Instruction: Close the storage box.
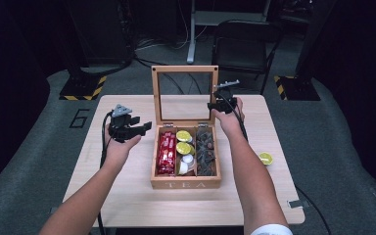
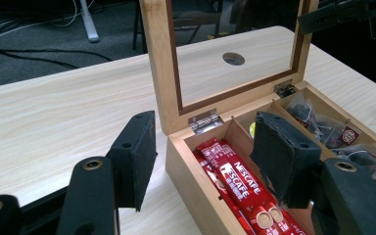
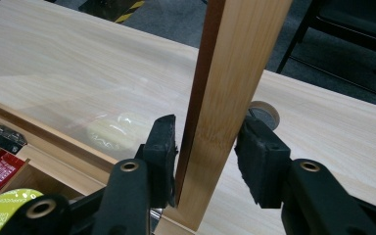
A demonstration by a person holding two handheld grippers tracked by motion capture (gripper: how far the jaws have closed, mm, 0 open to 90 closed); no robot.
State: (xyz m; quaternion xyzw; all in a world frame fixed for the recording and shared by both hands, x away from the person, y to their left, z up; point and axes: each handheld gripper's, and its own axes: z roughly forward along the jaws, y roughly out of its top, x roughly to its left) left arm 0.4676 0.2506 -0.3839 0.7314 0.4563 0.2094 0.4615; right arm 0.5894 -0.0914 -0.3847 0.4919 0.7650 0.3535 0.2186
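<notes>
While the wooden tea box [image 1: 186, 184] sits mid-desk [image 1: 127, 196], its glass-paned lid [image 3: 225, 88] stands upright, pale frame with a darker inner strip. Right tongs [image 3: 206, 147] are clamped on the lid's right frame rail, pads on both faces. Left tongs [image 2: 203, 156] stand apart, holding nothing, at the box's left wall, over red Nescafe sticks [image 2: 240, 183]. Bare desk lies left of the box.

A pale wooden tabletop [image 1: 127, 196] stands on grey carpet floor [image 1: 29, 166]; a black folding chair [image 1: 242, 49] sits behind it; yellow-black hazard-striped bases [image 1: 83, 89] flank the far corners; a white stand leg [image 1: 192, 34] rises beyond; cables [image 1: 152, 49] trail across the floor; the surroundings lie dark.
</notes>
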